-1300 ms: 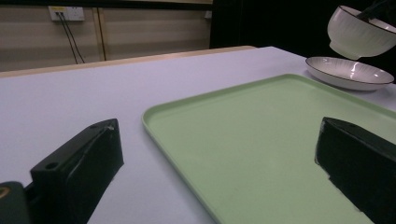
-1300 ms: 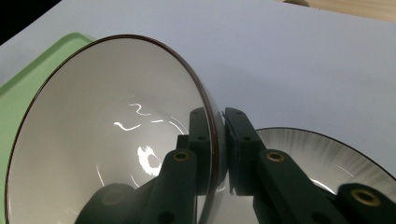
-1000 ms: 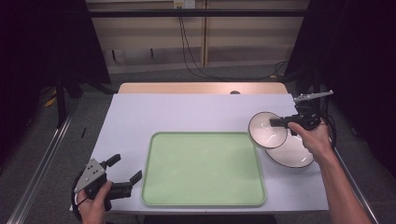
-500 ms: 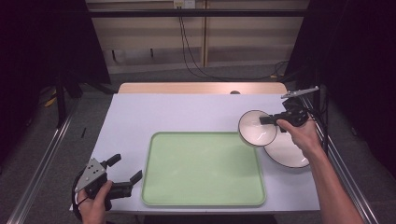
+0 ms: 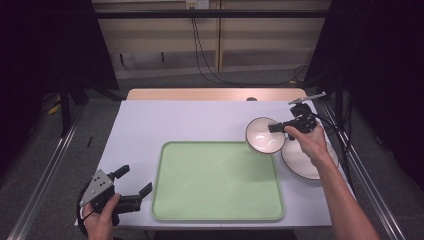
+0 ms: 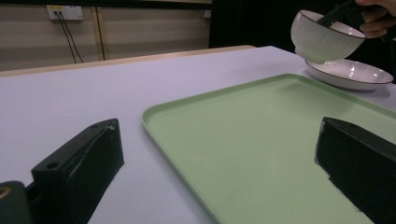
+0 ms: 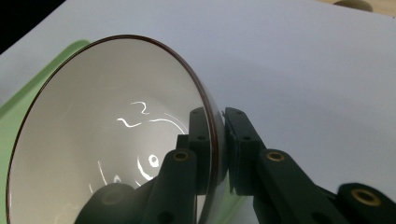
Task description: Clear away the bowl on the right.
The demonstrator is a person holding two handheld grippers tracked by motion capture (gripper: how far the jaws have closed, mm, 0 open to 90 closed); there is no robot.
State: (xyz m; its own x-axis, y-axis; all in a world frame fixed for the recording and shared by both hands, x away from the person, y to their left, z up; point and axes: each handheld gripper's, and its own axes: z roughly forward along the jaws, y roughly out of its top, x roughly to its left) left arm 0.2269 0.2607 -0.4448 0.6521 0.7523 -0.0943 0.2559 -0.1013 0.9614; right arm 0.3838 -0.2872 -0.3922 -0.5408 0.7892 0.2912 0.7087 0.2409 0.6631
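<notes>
- Shifted leftward since the earlier frames: white bowl [image 5: 263, 135], carried from above the plate [image 5: 306, 162] toward the green tray [image 5: 217, 181], now over the table [image 5: 165, 120] just off the tray's far right corner.
- Lifted clear of the surface, tilted, its underside hanging just above the plate's near rim in the left gripper view [image 6: 325, 39].
- Empty inside: only glossy white glaze with light reflections and a dark brown rim line [image 7: 112, 154].
- Clamped at the rim by the right gripper [image 5: 280, 128], one jaw inside the wall, the other outside, pads pressed onto the porcelain [image 7: 217, 154].
- Held up by the right hand [image 5: 309, 142], forearm entering from the lower right.
- Resting on the table at the right edge, beside the tray: the shallow white plate [image 6: 348, 74], empty, dark-rimmed like the bowl.
- Lying flat in the middle of the table: the tray [image 6: 261, 154], nothing on it.
- Parked at the near left corner, just beside the tray's left edge: left gripper [image 5: 134, 182], jaws wide apart, nothing between them, gripped by the left hand [image 5: 100, 220].
</notes>
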